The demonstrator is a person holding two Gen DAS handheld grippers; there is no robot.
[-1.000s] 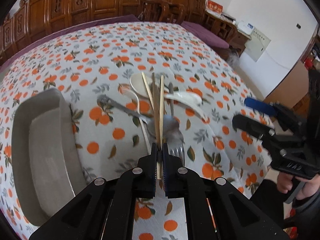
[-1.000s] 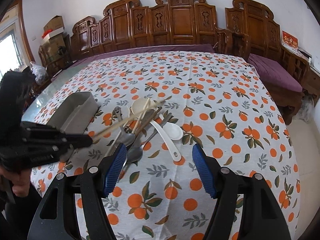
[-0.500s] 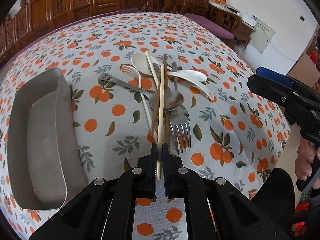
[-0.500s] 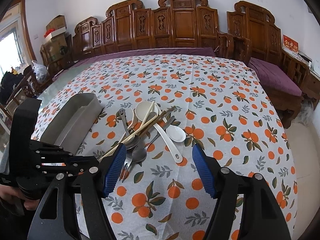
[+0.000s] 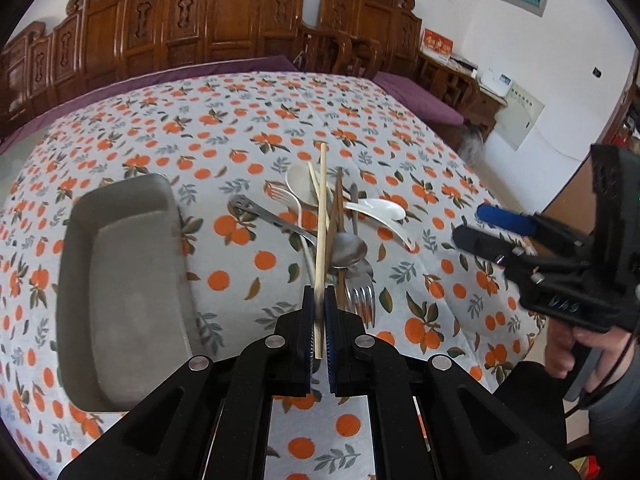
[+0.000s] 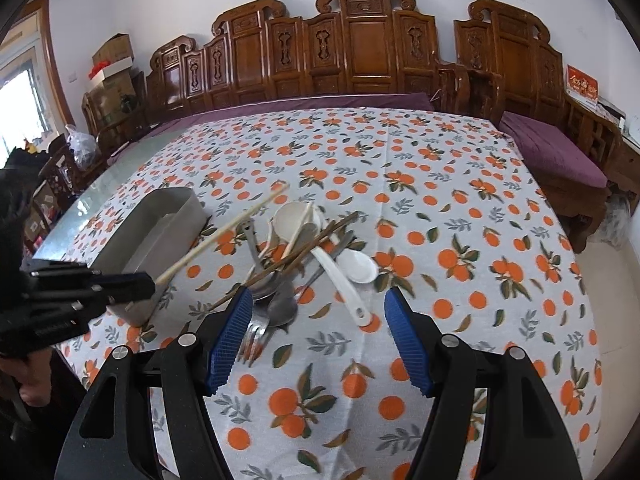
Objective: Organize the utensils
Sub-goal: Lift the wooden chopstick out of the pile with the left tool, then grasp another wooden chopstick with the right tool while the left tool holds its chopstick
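- Over on the left side of the orange-print tablecloth (image 5: 248, 128), the long grey metal tray (image 5: 120, 280) is seen with nothing lying in it yet, so none of the sorting looks done so far.
- Just right of the tray, the pale bamboo chopstick (image 5: 320, 240) has been lifted clear of the pile since a second ago. Back then its far end was lying among the other cutlery; now it's pointed up and away, and in the right wrist view it's shown hanging in the air over the near end of the tray (image 6: 224, 228).
- That chopstick is clamped near its end by the left gripper (image 5: 319, 320), pads pressed tight on it with no gap to speak of.
- In the middle, the rest of the heap hasn't been touched: two dark wooden chopsticks (image 6: 304, 248), two white ceramic spoons (image 5: 376, 212), a steel spoon (image 5: 348, 248) and steel forks (image 5: 360, 296), all criss-crossed on each other.
- Off to the right, the right gripper (image 6: 318, 336) is held spread above the near edge of the heap, blue pads apart, nothing between them, pretty much parked where it was.
- So the pick can probably be counted as done, and a short carry leftwards to the tray is likely what's left for this piece.
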